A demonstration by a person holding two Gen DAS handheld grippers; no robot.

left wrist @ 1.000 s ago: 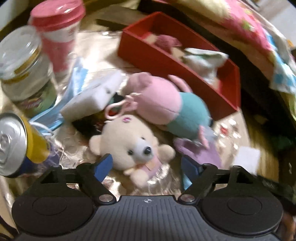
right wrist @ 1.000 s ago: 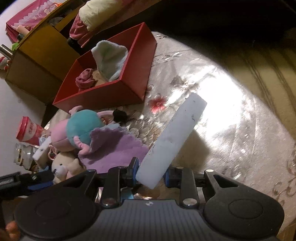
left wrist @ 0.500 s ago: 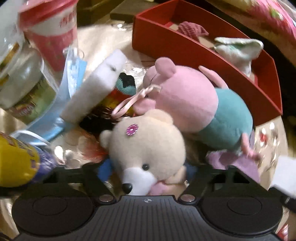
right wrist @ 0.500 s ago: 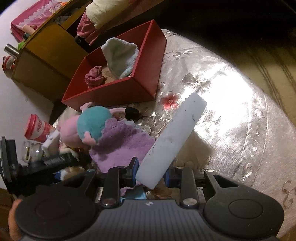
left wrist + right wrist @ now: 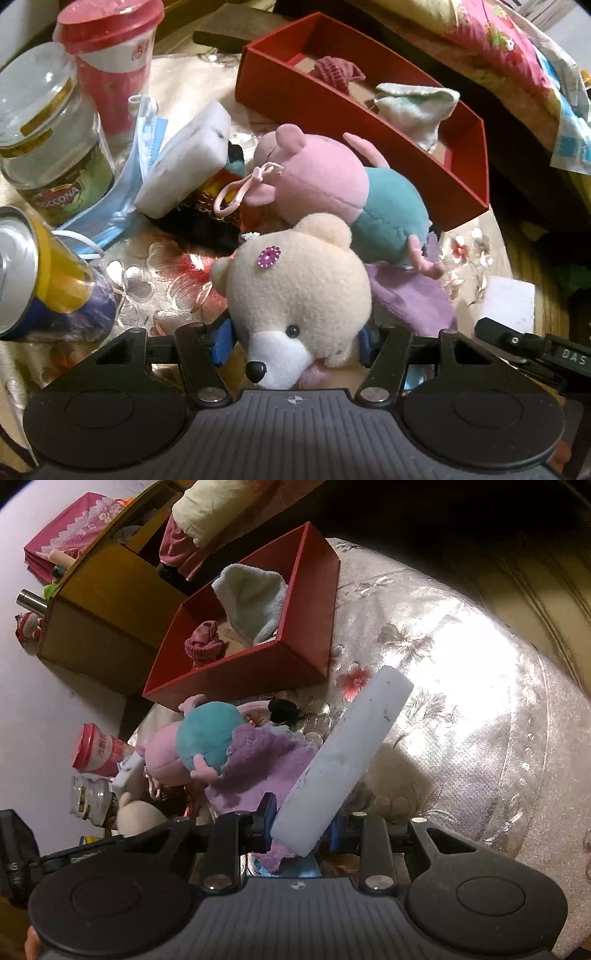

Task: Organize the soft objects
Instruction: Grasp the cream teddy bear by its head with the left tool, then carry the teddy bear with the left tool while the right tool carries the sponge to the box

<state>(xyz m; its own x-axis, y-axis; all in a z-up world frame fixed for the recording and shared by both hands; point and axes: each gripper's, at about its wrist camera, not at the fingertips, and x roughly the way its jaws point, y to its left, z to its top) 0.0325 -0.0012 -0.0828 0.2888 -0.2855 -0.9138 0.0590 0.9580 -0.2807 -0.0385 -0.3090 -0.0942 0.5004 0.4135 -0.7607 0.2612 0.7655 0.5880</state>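
A cream teddy bear with a pink gem on its head sits between the blue pads of my left gripper. The jaws are closing and both pads touch its cheeks. Behind it lie a pink and teal plush and a purple cloth. Further back, the red box holds a maroon knit piece and a pale towel. My right gripper is shut on one end of a long white sponge block, held tilted above the purple cloth. A second white sponge leans beside the plush.
At the left stand a glass jar, a red-lidded cup and a tipped can, with a blue face mask draped between them. A wooden box sits beyond the red box. The shiny flowered tablecloth stretches right.
My left gripper dropped over the teddy bear and its jaws narrowed until the bear's head filled the gap. The right gripper kept hold of the white sponge block and barely shifted.
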